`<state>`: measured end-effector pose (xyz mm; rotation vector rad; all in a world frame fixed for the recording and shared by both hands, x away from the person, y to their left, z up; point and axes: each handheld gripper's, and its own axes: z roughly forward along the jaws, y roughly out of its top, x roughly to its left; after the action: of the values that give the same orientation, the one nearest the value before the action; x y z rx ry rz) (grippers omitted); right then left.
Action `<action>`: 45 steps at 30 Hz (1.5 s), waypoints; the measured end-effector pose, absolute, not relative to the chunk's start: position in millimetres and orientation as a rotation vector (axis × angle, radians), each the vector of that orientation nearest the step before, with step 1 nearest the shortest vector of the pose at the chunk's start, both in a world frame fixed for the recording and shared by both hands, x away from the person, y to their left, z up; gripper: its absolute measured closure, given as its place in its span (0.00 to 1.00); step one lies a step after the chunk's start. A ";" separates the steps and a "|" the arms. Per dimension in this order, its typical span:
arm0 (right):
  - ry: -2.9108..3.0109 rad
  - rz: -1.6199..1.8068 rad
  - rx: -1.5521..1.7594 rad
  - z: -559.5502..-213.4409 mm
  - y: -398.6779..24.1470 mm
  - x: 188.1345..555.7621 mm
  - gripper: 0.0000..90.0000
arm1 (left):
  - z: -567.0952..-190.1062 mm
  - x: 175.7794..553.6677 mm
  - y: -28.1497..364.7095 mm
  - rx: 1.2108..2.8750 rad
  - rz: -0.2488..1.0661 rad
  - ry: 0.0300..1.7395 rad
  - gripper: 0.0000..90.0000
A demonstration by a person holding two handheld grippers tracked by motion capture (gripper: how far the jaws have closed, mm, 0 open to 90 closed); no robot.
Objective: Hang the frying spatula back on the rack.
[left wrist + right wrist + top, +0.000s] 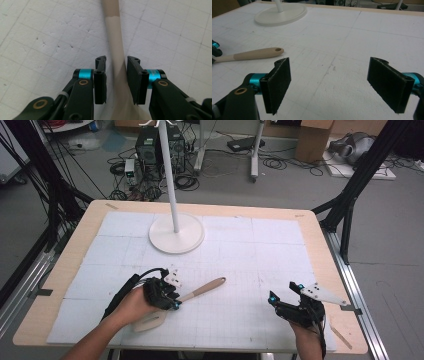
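Observation:
A beige spatula lies on the white gridded mat, handle pointing up and to the right, pale blade near the front edge. My left gripper straddles its thin neck. In the left gripper view the neck runs between the two pads; the right pad touches it and a slim gap shows at the left pad, so my left gripper is open, though narrowly. My right gripper rests at the front right, open wide with nothing between its pads. The spatula handle lies to its left.
A white stand with a round base and a tall pole sits at the back middle of the mat; its base is far ahead in the right gripper view. The wooden table edge frames the mat.

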<state>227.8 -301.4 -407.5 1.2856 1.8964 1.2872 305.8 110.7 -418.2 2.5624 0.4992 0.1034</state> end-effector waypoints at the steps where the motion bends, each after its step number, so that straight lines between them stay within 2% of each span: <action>1: 1.897 1.288 1.283 -407.4 -301.5 227.7 0.20 | -417.9 306.0 111.0 2.561 0.098 0.506 0.77; 8: 1.898 1.285 1.289 -407.6 -301.2 227.5 0.20 | -418.7 306.6 111.9 2.559 0.093 0.514 0.81; 18: 1.900 1.282 1.282 -407.8 -301.2 228.0 0.20 | -418.5 306.2 111.1 2.555 0.070 0.523 0.77; 27: 1.901 1.279 1.291 -408.2 -301.5 227.9 0.20 | -418.4 304.1 110.6 2.563 0.102 0.510 0.81; 35: 1.907 1.277 1.287 -408.3 -301.6 228.1 0.21 | -419.3 303.7 108.9 2.553 0.149 0.521 0.76; 39: 1.907 1.273 1.285 -408.7 -301.4 228.5 0.21 | -418.7 303.1 109.1 2.559 0.127 0.518 0.82; 45: 1.910 1.274 1.294 -409.2 -301.5 228.7 0.21 | -419.7 302.1 110.2 2.541 0.123 0.524 0.84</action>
<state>228.7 -301.5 -409.2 1.2943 1.9102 1.2740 302.1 110.2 -419.7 2.5414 0.5240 0.1233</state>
